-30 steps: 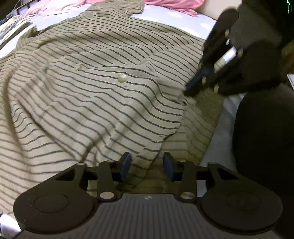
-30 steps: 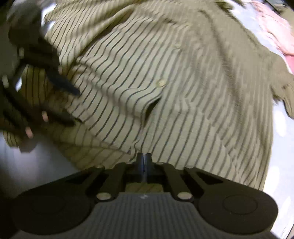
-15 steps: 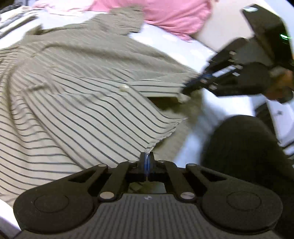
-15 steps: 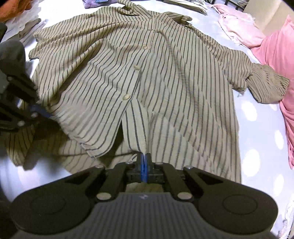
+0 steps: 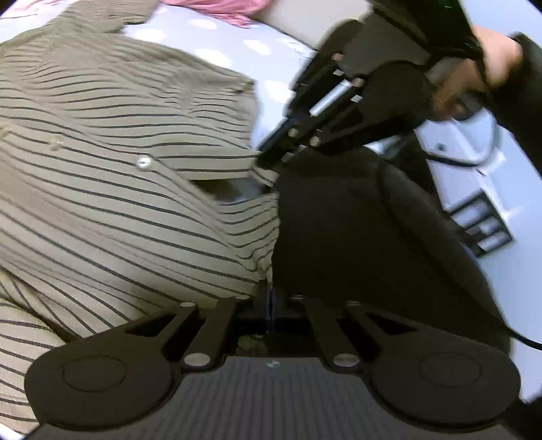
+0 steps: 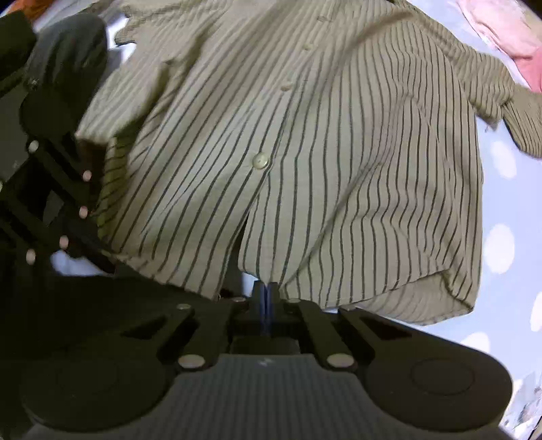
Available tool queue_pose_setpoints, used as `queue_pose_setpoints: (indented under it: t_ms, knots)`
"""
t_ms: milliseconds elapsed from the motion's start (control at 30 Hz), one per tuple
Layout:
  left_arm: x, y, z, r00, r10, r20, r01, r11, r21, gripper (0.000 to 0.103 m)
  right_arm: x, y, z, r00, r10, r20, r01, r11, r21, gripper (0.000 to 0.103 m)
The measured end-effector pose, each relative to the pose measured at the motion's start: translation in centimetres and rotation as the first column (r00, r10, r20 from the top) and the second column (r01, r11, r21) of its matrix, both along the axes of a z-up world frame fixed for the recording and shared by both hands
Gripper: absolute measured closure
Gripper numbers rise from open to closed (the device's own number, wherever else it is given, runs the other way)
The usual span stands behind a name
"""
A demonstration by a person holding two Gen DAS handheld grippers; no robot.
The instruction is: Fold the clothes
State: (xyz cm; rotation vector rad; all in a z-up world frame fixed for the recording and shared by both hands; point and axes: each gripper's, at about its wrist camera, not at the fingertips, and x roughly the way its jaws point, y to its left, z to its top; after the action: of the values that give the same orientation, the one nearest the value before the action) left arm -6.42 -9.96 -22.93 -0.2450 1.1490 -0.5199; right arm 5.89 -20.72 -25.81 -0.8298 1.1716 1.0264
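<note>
Your left gripper (image 5: pixel 269 291) and right gripper (image 6: pixel 266 291) are both pinched tight on the bottom edge of one tan button-up shirt with dark stripes (image 6: pixel 305 162). You have two grippers and one shirt.

The right gripper (image 6: pixel 267 294) is clamped on the hem of the striped shirt (image 6: pixel 305 152), lifting it off the dotted sheet (image 6: pixel 508 237). The left gripper (image 6: pixel 91 250) grips the hem at left. Pink cloth (image 6: pixel 508 30) lies top right.
</note>
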Motion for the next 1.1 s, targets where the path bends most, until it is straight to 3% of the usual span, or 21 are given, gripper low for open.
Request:
queue_pose_setpoints:
  t_ms: [67,167,233,300,367,433,600,733,800,900,967,1000,1033,1100]
  knots:
    - [0.6,0.1,-1.2,0.997,0.074,-0.027,-0.073,0.997,0.033,0.102,0.1,0.0,-0.8,1.0,-0.027,0.0,0.027,1.0,-0.012,0.097]
    - [0.6,0.4,-1.5,0.989,0.085,-0.117,-0.079,0.995,0.055,0.095,0.7,-0.3,-0.4,0.997,-0.079,0.008,0.079,0.997,0.001,0.088]
    - [-0.2,1.4,-0.6,0.992,0.061,-0.114,-0.057,0.998,0.031,0.081,1.3,-0.9,1.0,0.991,-0.13,0.01,0.13,0.991,0.044,0.073]
    - [-1.5,3.3,0.6,0.993,0.087,-0.083,-0.085,0.996,0.035,0.076,1.9,-1.5,2.3,0.983,-0.181,0.01,0.179,0.98,0.087,0.071]
    - [-2.0,6.3,1.4,0.981,0.179,-0.073,-0.174,0.982,0.071,0.072,2.3,-1.8,3.2,0.972,-0.234,0.01,0.231,0.965,0.125,0.071]
    - [-2.5,9.3,2.1,0.961,0.271,-0.062,-0.263,0.959,0.106,0.07,2.2,-1.7,3.5,0.963,-0.271,-0.003,0.268,0.951,0.154,0.071]
    - [-3.2,15.9,5.1,0.866,0.5,-0.014,-0.491,0.855,0.166,0.07,-2.6,1.6,2.6,0.966,-0.245,-0.079,0.257,0.939,0.23,0.071]
    - [-4.5,19.7,8.6,0.821,0.569,0.044,-0.569,0.812,0.127,0.064,-8.4,6.4,1.6,0.977,-0.148,-0.153,0.189,0.934,0.303,0.069]
    - [-5.3,21.1,10.3,0.802,0.59,0.093,-0.597,0.785,0.167,0.063,-11.1,8.7,0.8,0.98,-0.09,-0.179,0.143,0.939,0.313,0.069]
    - [-6.3,22.4,11.5,0.782,0.609,0.132,-0.622,0.749,0.23,0.061,-14.6,11.5,-0.6,0.982,-0.023,-0.185,0.079,0.95,0.301,0.057]
    - [-8.0,23.4,12.5,0.762,0.631,0.144,-0.645,0.721,0.255,0.061,-16.2,12.6,-2.1,0.993,-0.018,-0.119,0.046,0.97,0.241,0.062]
    - [-8.4,23.9,12.4,0.754,0.644,0.131,-0.654,0.715,0.247,0.061,-17.0,13.1,-2.8,0.996,-0.014,-0.086,0.032,0.977,0.209,0.073]
    - [-8.8,24.4,12.3,0.745,0.656,0.117,-0.663,0.71,0.239,0.061,-17.5,13.4,-3.2,0.998,-0.011,-0.057,0.022,0.981,0.191,0.101]
    - [-9.5,25.4,12.0,0.728,0.68,0.088,-0.679,0.699,0.223,0.061,-17.9,13.6,-2.6,0.999,0.002,-0.043,0.008,0.976,0.217,0.102]
